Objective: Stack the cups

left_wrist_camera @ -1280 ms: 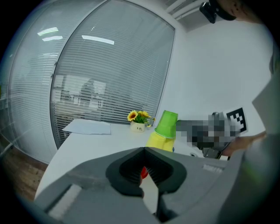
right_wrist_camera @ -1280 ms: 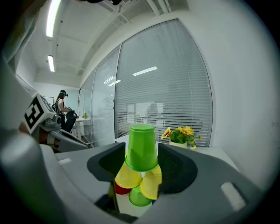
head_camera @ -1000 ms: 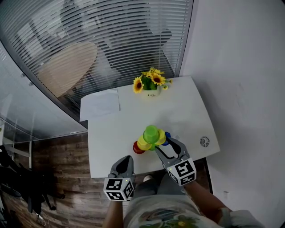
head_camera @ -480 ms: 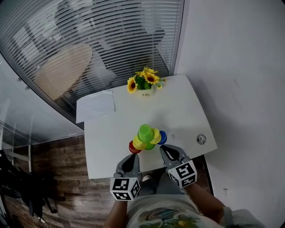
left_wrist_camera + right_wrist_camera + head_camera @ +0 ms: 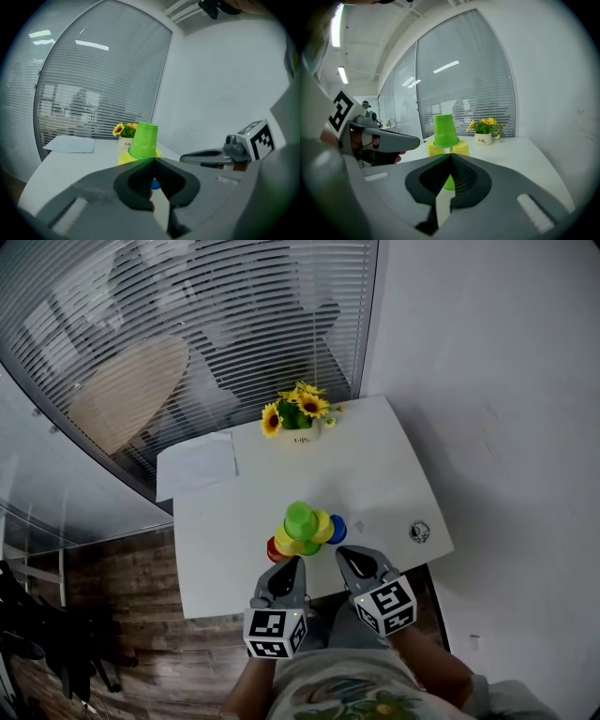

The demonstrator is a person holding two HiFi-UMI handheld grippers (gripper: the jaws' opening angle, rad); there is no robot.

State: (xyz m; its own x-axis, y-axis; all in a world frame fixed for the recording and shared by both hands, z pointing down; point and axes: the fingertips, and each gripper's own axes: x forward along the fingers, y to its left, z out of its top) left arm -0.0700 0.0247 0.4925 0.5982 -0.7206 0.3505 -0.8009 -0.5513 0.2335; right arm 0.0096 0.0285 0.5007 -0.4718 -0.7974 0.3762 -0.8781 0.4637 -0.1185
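Head view shows the cup tower (image 5: 302, 532) in the middle of the frame, on the white table (image 5: 394, 474), with the green cup (image 5: 300, 519) upside down on top of the yellow cups (image 5: 324, 526). Just below it sit the left gripper (image 5: 292, 562) and the right gripper (image 5: 343, 555), side by side. Both have their jaws pressed together with nothing between them.

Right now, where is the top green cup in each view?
Head view: top green cup, centre, below the sunflower vase.
Left gripper view: top green cup, centre, right of the sunflower vase.
Right gripper view: top green cup, centre, left of the sunflower vase.
Shared landmark: sunflower vase.
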